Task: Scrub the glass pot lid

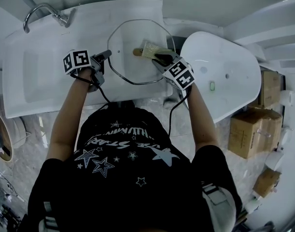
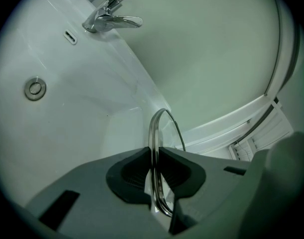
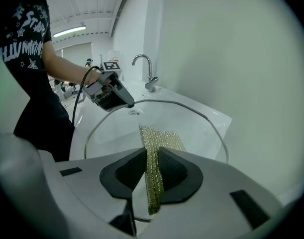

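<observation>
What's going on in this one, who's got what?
A person stands at a white sink with a gripper in each hand. The left gripper is clamped on the rim of the glass pot lid, holding it above the sink. The right gripper pinches a gold-green scouring pad and has it laid on the glass, so scrubbing looks under way.

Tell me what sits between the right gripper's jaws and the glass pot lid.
A gold-green mesh scrubbing pad: the right gripper clamps it, and its free end lies on the glass pot lid. The right gripper view shows this.
</observation>
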`<state>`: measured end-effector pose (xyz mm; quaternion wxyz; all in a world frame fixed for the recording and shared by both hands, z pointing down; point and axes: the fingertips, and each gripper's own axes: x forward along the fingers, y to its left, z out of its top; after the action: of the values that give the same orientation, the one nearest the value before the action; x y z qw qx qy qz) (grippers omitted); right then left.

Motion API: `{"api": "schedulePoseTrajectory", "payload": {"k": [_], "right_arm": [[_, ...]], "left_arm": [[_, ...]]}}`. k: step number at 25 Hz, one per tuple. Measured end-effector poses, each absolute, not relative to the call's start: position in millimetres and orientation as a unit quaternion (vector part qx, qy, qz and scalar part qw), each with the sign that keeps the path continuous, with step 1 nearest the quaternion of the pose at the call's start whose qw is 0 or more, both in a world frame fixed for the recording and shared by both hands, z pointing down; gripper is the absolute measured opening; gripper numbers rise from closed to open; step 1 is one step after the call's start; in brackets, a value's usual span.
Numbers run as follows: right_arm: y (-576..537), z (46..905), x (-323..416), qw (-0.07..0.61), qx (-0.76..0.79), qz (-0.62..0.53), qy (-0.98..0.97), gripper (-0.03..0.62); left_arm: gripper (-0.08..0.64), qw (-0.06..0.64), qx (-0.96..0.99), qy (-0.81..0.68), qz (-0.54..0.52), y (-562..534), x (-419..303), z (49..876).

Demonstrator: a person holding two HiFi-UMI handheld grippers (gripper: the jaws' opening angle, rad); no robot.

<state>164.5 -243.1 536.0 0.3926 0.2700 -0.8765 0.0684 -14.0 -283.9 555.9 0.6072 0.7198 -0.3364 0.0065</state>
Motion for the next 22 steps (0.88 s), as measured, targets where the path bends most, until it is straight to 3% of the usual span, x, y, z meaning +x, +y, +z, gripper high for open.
{"api": "schedulePoseTrajectory", "payload": {"k": [22], "right_arm": [[-180, 503, 98, 0.204, 0.272, 0.265, -0.903, 0.077]], "left_arm": [[0.058, 0.605, 0.725, -0.329, 0.011, -284, -13, 557]]}}
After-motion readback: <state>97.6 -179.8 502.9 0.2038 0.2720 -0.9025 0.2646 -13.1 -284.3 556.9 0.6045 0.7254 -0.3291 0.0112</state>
